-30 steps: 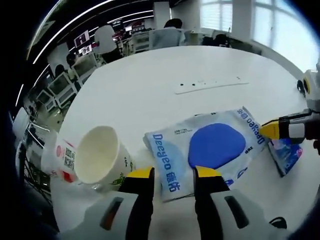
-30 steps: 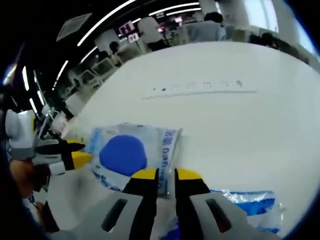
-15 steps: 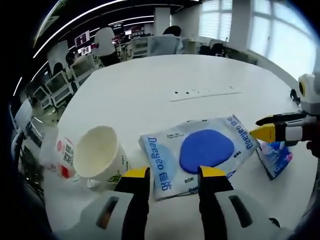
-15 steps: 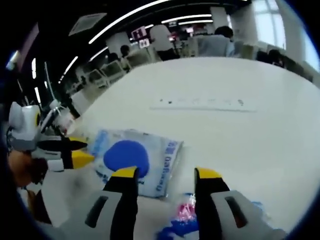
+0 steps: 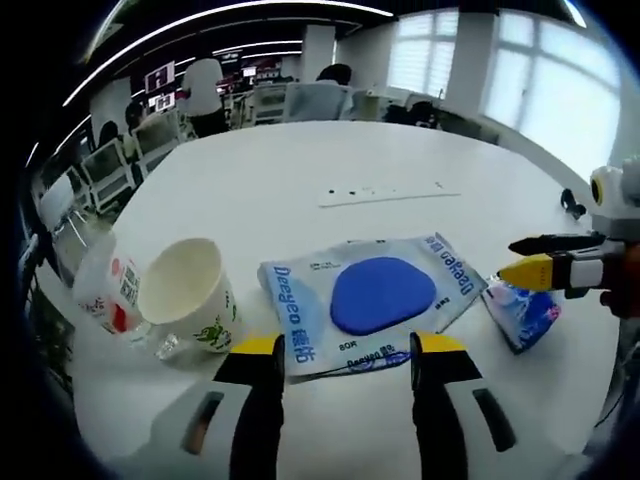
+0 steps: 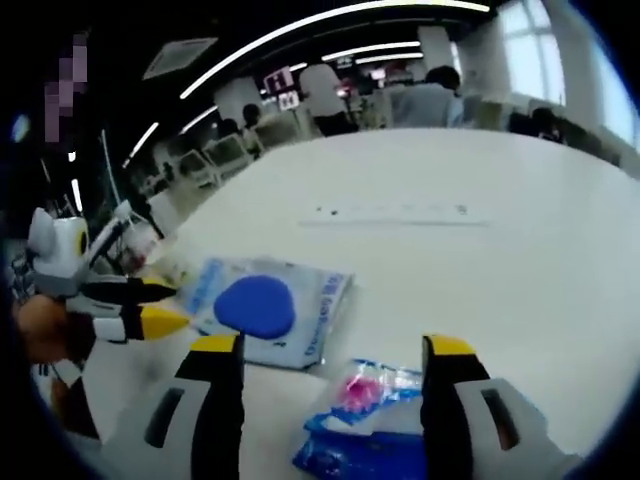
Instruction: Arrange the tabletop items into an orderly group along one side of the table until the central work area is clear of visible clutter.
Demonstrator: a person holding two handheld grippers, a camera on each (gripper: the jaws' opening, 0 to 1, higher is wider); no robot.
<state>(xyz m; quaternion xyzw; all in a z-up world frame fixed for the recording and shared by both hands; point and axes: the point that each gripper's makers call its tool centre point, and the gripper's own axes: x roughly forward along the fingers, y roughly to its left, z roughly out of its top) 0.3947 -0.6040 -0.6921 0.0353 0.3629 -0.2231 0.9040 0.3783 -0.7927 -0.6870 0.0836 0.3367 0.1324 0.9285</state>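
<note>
White round table [image 5: 300, 170], paper cup [image 5: 185, 300] on its side, empty, wipes pack [image 5: 370, 300] flat, right gripper [image 6: 335, 350] now wide open over released blue packet [image 6: 370, 420], left gripper [image 5: 345, 350] open, empty.

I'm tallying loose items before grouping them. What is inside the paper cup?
The paper cup tilts its mouth toward the left gripper view; the visible inner wall is plain cream, with nothing seen inside. Its near rim hides the lowest part. A small white bottle sits right beside it.
</note>
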